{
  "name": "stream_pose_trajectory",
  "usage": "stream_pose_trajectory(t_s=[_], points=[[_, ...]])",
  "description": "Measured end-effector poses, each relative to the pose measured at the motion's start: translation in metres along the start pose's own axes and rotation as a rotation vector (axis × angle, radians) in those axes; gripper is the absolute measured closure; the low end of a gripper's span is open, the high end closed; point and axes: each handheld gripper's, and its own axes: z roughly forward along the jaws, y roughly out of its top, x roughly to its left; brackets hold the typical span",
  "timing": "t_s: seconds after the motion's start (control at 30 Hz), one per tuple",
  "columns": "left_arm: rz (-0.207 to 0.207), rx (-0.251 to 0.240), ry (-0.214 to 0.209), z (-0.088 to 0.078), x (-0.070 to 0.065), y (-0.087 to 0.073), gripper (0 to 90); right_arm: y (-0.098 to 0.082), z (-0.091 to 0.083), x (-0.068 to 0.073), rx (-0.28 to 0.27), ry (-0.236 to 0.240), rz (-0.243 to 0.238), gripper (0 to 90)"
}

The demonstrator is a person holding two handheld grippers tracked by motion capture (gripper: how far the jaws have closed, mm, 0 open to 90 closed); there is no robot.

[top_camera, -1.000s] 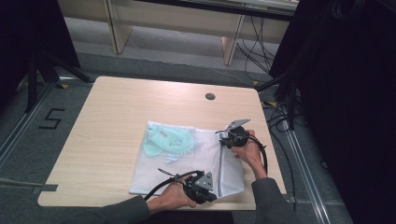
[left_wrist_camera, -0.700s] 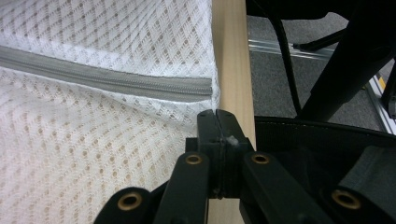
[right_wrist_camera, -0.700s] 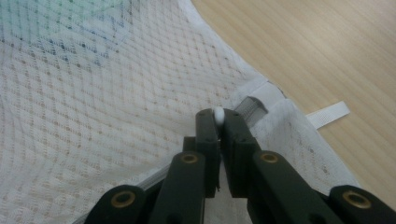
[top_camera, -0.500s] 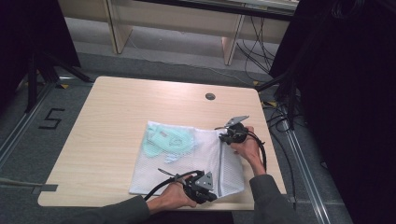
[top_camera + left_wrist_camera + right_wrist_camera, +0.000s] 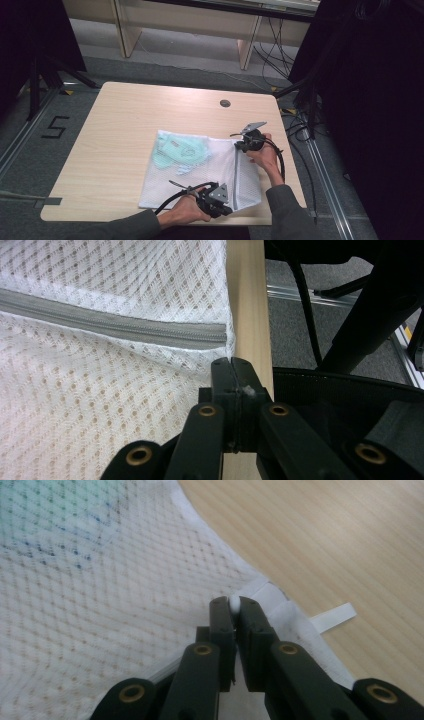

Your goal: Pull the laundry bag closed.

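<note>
1. While the white mesh zippered laundry bag [image 5: 200, 175] lies at the near right of the pale wooden table [image 5: 125, 130], the left gripper [image 5: 233, 371] clamps its near edge.
2. Right gripper [image 5: 233, 605] pinches a small white tab at the bag's far corner.
3. Pale green garment [image 5: 180, 150] inside is blurred by the mesh.

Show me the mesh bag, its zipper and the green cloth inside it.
mesh bag [image 5: 165, 187], high view, on its bare white lower left part.
zipper [image 5: 115, 327], left gripper view, on the middle of the grey tape.
green cloth [image 5: 182, 150], high view, on its middle, seen through the mesh.

The right gripper [image 5: 233, 605] pinches a small white tab (jaws nearly together) on the mesh bag [image 5: 100, 605] lying on the desk [image 5: 325, 540].
</note>
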Motion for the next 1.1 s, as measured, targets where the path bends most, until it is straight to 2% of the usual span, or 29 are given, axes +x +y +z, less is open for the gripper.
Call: stream_pose_trajectory(t_s=[0.03, 0.07, 0.1, 0.13, 0.2, 0.23, 0.3, 0.37, 0.4, 0.43, 0.47, 0.5, 0.53, 0.57, 0.63, 0.67, 0.7, 0.73, 0.8, 0.87, 0.9, 0.93, 0.97, 1.0, 1.07, 1.1], points=[[-0.001, 0.000, -0.002, 0.000, 0.000, 0.000, 89.7, -0.001, 0.002, 0.000, -0.020, -0.019, 0.017, 86.5], [0.006, 0.005, 0.002, 0.001, 0.000, 0.000, 89.7, -0.001, 0.003, 0.000, -0.017, -0.032, 0.021, 86.5], [0.008, 0.004, -0.001, 0.001, 0.000, 0.000, 89.7, -0.001, 0.003, -0.002, -0.019, -0.029, 0.001, 86.5], [0.018, 0.007, 0.000, 0.001, 0.000, 0.000, 89.7, 0.000, 0.001, -0.003, -0.008, -0.011, 0.000, 86.5], [-0.012, -0.009, 0.006, 0.001, 0.000, 0.000, 89.8, 0.000, 0.002, -0.004, -0.008, -0.010, 0.008, 86.5], [-0.015, -0.008, 0.000, 0.000, 0.000, 0.001, 89.8, -0.001, 0.004, -0.004, -0.033, -0.016, 0.009, 86.5], [0.026, 0.004, 0.009, -0.001, 0.001, 0.003, 89.7, 0.001, 0.004, -0.006, -0.033, -0.019, 0.014, 86.5], [0.004, 0.000, 0.009, -0.001, 0.001, 0.003, 89.8, 0.003, 0.004, -0.008, -0.047, -0.013, 0.005, 86.5], [0.005, -0.006, 0.018, 0.000, 0.001, 0.002, 89.8, 0.004, 0.004, -0.009, -0.051, -0.012, 0.007, 86.5], [0.017, -0.007, 0.020, 0.001, 0.003, 0.002, 89.8, 0.005, 0.002, -0.009, -0.029, -0.010, 0.017, 86.5], [-0.003, -0.005, 0.021, 0.001, 0.002, 0.000, 89.8, 0.005, 0.003, -0.009, -0.047, -0.020, 0.023, 86.5], [-0.002, -0.004, 0.020, 0.001, 0.003, 0.000, 89.8, 0.005, 0.004, -0.010, -0.059, -0.008, 0.011, 86.5], [-0.001, -0.002, 0.018, 0.001, 0.003, 0.000, 89.8, 0.005, 0.004, -0.009, -0.045, -0.016, 0.034, 86.5], [0.008, 0.000, 0.015, 0.001, 0.003, 0.000, 89.8, 0.005, 0.005, -0.009, -0.043, -0.031, 0.028, 86.5], [0.026, 0.002, 0.027, 0.001, 0.001, 0.000, 89.9, 0.006, 0.005, -0.010, -0.064, -0.023, 0.020, 86.5], [0.032, 0.003, 0.023, 0.001, 0.001, 0.001, 89.9, 0.006, 0.005, -0.012, -0.057, -0.017, 0.014, 86.5], [0.011, 0.000, 0.013, 0.001, 0.003, 0.001, 89.9, 0.007, 0.004, -0.012, -0.035, -0.012, 0.025, 86.5], [-0.001, -0.012, 0.004, 0.001, 0.005, 0.000, 89.9, 0.006, 0.005, -0.011, -0.049, -0.031, 0.032, 86.5], [-0.010, -0.008, 0.004, 0.001, 0.005, -0.001, 89.8, 0.007, 0.006, -0.011, -0.066, -0.020, 0.032, 86.5], [-0.008, -0.003, 0.010, 0.001, 0.005, -0.001, 89.8, 0.007, 0.008, -0.011, -0.061, -0.017, 0.041, 86.5], [-0.018, -0.011, 0.009, 0.002, 0.005, -0.001, 89.8, 0.007, 0.008, -0.011, -0.065, -0.025, 0.017, 86.5], [-0.011, -0.009, 0.007, 0.002, 0.007, -0.001, 89.8, 0.007, 0.008, -0.010, -0.067, -0.022, 0.025, 86.5], [-0.022, -0.005, 0.007, 0.002, 0.007, -0.001, 89.8, 0.008, 0.008, -0.012, -0.076, -0.026, 0.012, 86.5], [-0.012, -0.011, 0.005, 0.001, 0.008, -0.001, 89.8, 0.008, 0.008, -0.012, -0.079, -0.028, 0.009, 86.5], [-0.023, -0.013, 0.006, -0.001, 0.010, 0.000, 89.7, 0.007, 0.007, -0.011, -0.070, -0.026, 0.032, 86.4], [-0.030, -0.020, 0.010, -0.002, 0.011, 0.000, 89.7, 0.008, 0.005, -0.012, -0.062, -0.025, 0.029, 86.4]])
